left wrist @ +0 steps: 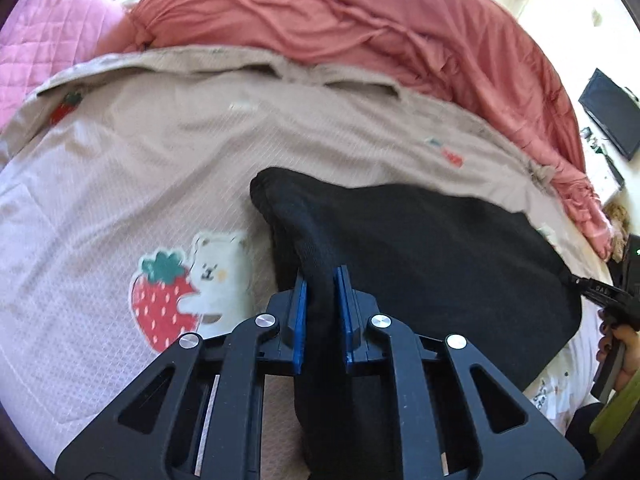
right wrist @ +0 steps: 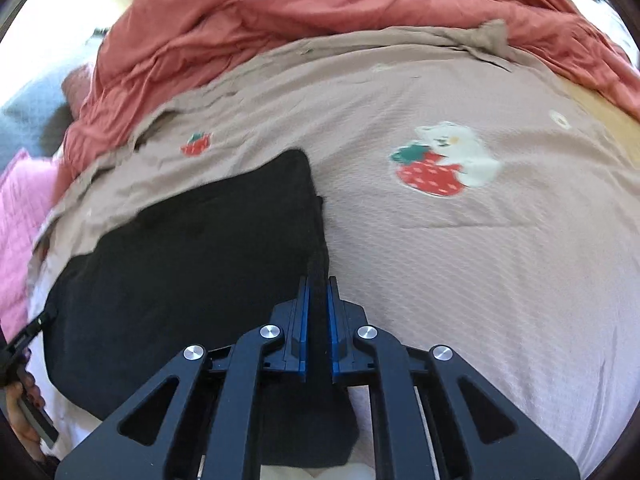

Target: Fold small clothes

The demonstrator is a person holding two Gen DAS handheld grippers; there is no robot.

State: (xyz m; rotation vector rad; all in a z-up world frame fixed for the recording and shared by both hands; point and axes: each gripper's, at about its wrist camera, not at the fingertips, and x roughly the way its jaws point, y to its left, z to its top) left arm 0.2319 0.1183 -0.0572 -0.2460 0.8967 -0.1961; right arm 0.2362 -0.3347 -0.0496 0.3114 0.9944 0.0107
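Note:
A small black garment (left wrist: 432, 248) lies spread over a beige bedspread (left wrist: 120, 168) printed with strawberries and bears. My left gripper (left wrist: 322, 276) is shut on the garment's near left edge, with bunched black cloth between its blue pads. My right gripper (right wrist: 318, 284) is shut on the garment's (right wrist: 192, 248) near right edge. The right gripper also shows at the right edge of the left wrist view (left wrist: 576, 280), pinching the cloth's corner. The left gripper shows at the left edge of the right wrist view (right wrist: 46, 316). The cloth is stretched between the two grippers.
A crumpled salmon-red blanket (left wrist: 360, 24) lies across the far side of the bed. A pink quilted cover (left wrist: 44, 44) is at the far left. A dark screen (left wrist: 608, 112) stands off the bed at the right. A strawberry-and-bear print (right wrist: 440, 160) lies right of the garment.

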